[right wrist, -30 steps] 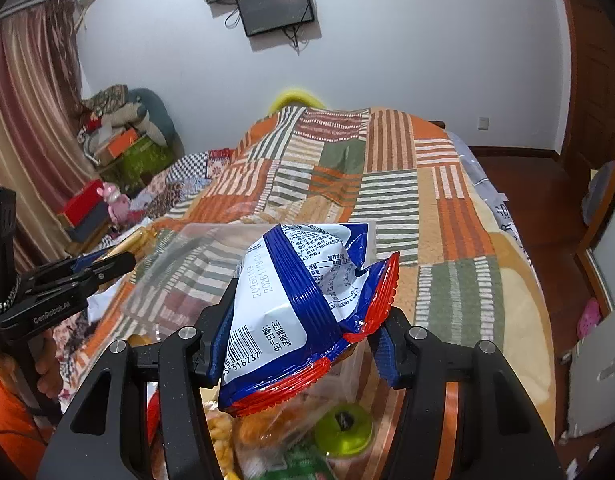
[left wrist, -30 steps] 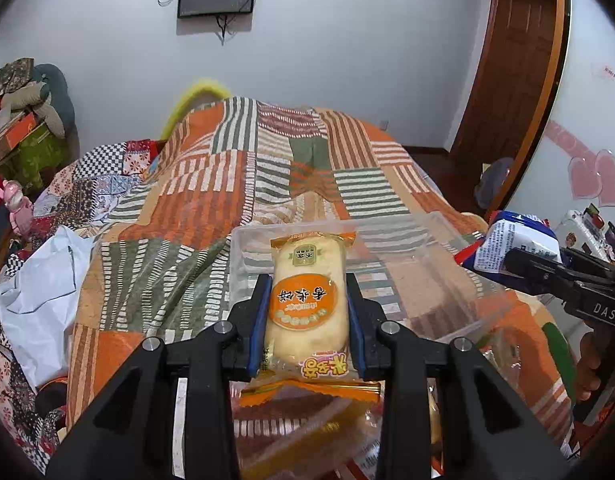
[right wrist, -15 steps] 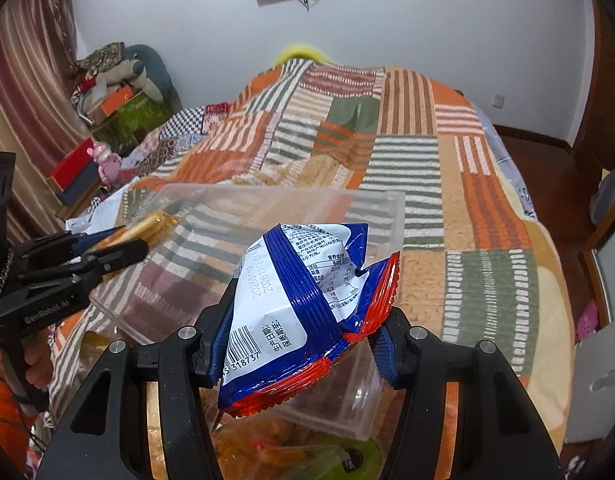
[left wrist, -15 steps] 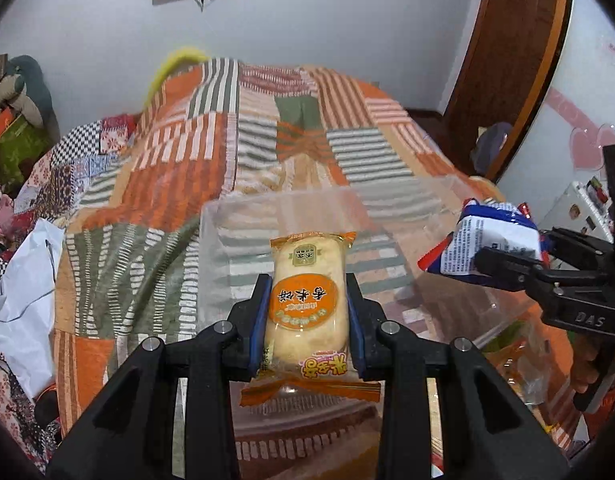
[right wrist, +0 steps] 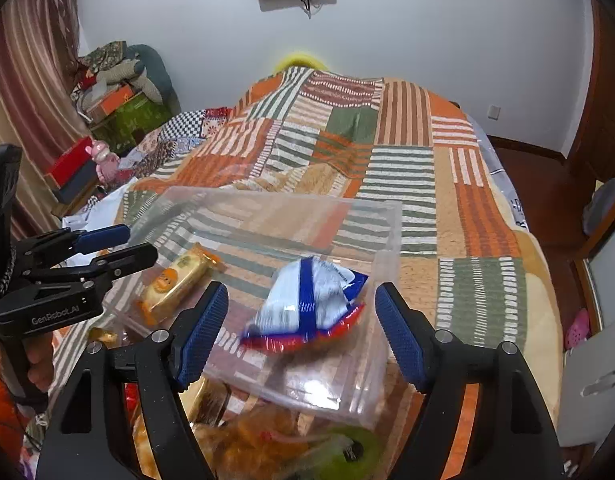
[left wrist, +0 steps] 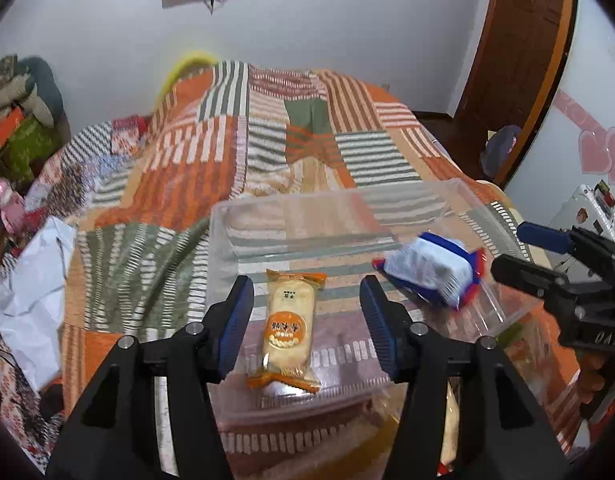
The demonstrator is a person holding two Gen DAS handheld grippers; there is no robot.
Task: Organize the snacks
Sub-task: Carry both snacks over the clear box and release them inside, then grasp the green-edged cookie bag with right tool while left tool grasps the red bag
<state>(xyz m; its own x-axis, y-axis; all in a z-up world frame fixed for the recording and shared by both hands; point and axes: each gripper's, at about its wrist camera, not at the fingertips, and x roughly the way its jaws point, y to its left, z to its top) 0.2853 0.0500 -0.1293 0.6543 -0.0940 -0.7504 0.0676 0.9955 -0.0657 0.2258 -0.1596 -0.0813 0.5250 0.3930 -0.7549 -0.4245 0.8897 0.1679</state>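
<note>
Both tongs, left (left wrist: 306,322) & right (right wrist: 301,330), wide open, empty; cake pack (left wrist: 288,330) & chip bag (right wrist: 307,306) lie in clear bin (right wrist: 387,216); remaining snacks (right wrist: 259,444) just below right tongs.

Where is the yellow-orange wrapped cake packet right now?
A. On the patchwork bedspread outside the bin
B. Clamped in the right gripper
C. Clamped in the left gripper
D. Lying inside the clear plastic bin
D: the yellow-orange wrapped cake packet lies on the floor of the clear plastic bin, and the left gripper stands open above it, pads apart from the wrapper.
</note>
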